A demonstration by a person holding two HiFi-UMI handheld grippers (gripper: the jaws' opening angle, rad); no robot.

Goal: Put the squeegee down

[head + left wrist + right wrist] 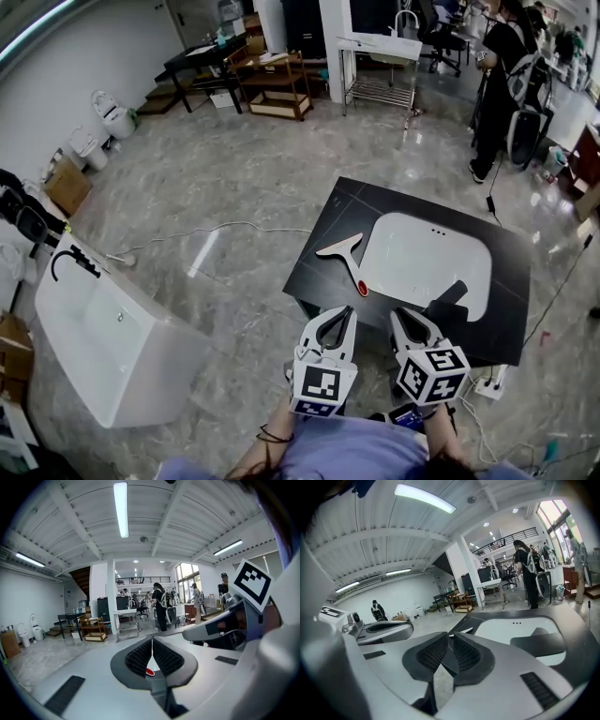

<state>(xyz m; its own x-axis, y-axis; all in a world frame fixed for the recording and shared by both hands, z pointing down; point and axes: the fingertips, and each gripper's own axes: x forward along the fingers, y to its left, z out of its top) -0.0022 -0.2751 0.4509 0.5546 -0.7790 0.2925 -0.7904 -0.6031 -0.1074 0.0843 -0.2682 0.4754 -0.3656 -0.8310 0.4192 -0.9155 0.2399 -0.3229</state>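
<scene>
The white squeegee with a red tip on its handle lies flat on the black countertop, just left of the white sink basin. Neither gripper touches it. Both are held close to my body, short of the counter's front edge. My left gripper is shut and empty; in the left gripper view the squeegee's red tip shows behind its closed jaws. My right gripper holds nothing, and its tips stand a narrow slit apart. In the right gripper view the squeegee blade and the basin lie ahead.
A dark object rests at the basin's near right edge. A white bathtub stands on the floor at left, with a cable trailing between it and the counter. A power strip lies at the counter's right. A person stands beyond.
</scene>
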